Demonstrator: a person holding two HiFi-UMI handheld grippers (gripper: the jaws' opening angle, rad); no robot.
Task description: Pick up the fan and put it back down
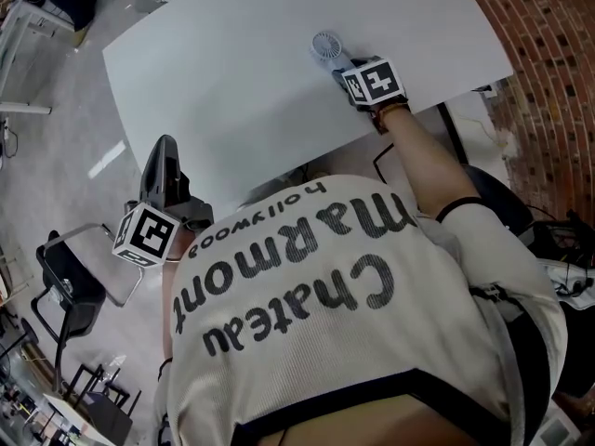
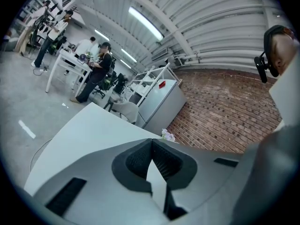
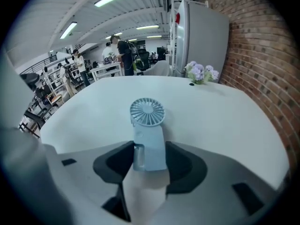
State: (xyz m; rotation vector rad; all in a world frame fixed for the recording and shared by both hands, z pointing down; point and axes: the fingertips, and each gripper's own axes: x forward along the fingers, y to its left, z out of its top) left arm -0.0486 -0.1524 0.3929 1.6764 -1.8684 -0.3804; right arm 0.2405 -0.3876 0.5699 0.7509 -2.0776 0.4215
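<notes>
Right gripper (image 3: 149, 150) pinches the blue fan (image 3: 147, 112) by its handle, seemingly ready to lift; left gripper (image 2: 152, 144) waits closed and empty, not needed.

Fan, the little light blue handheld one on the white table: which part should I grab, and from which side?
Take the light blue handheld fan by its flat straight handle, coming from the handle end, away from the round grille. Its parallel sides suit a pinch; the right claw clamps there.
</notes>
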